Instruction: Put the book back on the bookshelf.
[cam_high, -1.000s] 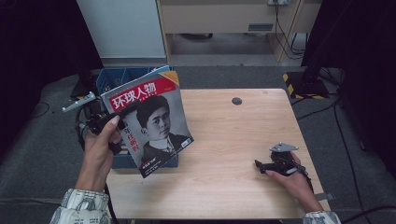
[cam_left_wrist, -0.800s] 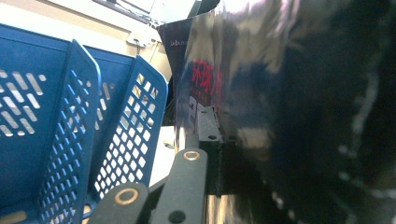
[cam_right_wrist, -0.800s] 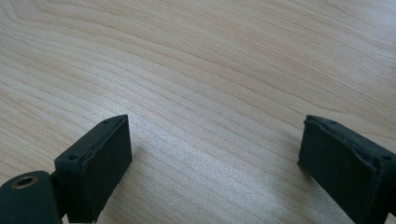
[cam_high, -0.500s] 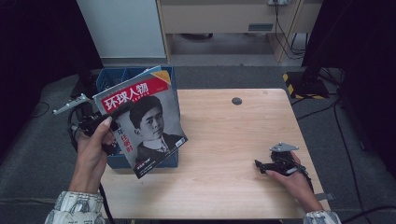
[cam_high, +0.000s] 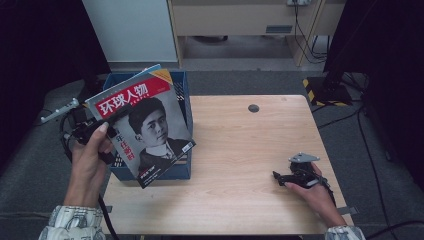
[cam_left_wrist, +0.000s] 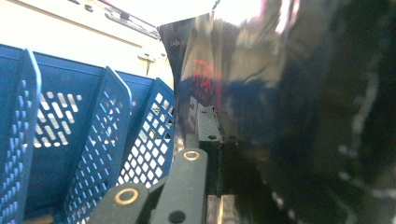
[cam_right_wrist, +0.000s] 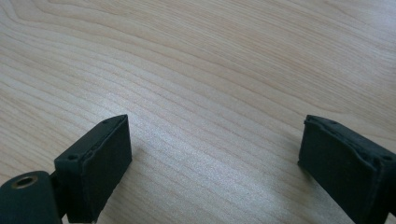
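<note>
The left gripper (cam_high: 107, 131) is clamped on the left edge of a magazine (cam_high: 147, 127) and holds it tilted in the air above the blue file rack (cam_high: 186, 100), which stands at about nine o'clock on the table (cam_high: 240, 165). In the left gripper view the rack's dividers (cam_left_wrist: 109, 140) stand upright with free slots between them. The step in hand seems to be the filing of the magazine. The next move calls for turning it upright, lining its lower edge with one slot, and lowering it. The right gripper (cam_high: 286, 176) rests at four o'clock on the table, its jaws wide apart and holding nothing.
</note>
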